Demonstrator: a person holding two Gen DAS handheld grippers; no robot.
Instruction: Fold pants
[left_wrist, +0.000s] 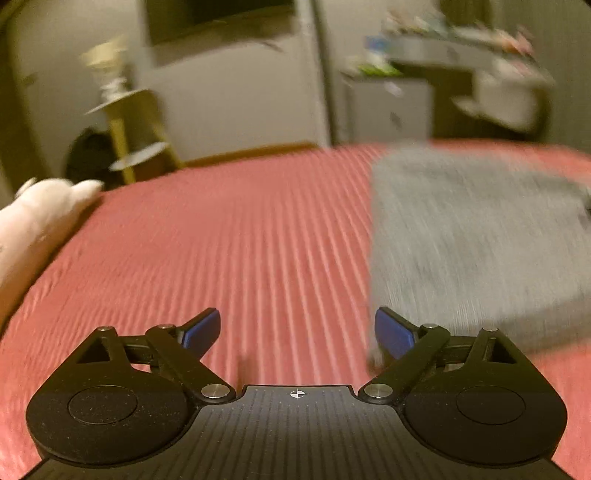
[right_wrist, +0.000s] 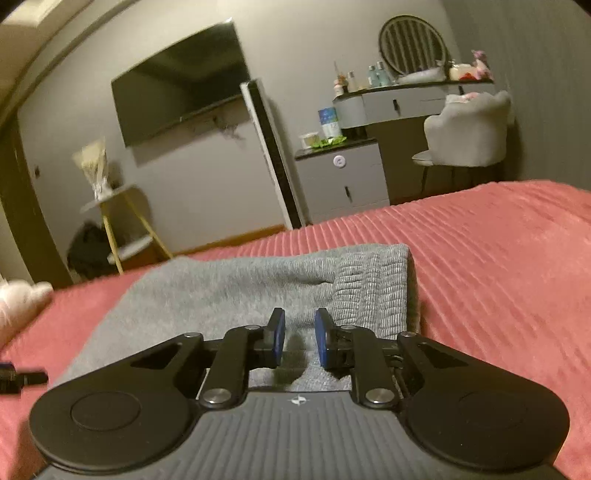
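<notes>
Two tongs over a red ribbed bed (left_wrist: 258, 240). Left tongs (left_wrist: 297, 332) spread wide, nothing btwn the blue pads, bare bedspread under them; view's motion-blurred. Grey pants (left_wrist: 472, 236), folded into a flat block, lie on the bed at approx 2 o'clock from left tongs, just beside the right pad. Right tongs (right_wrist: 299, 341) hang over the pants (right_wrist: 258, 288), narrow gap btwn pads, no cloth pinched; ribbed waistband at 1 o'clock. White plush (left_wrist: 33, 221) at 10 o'clock, bed's edge.
</notes>
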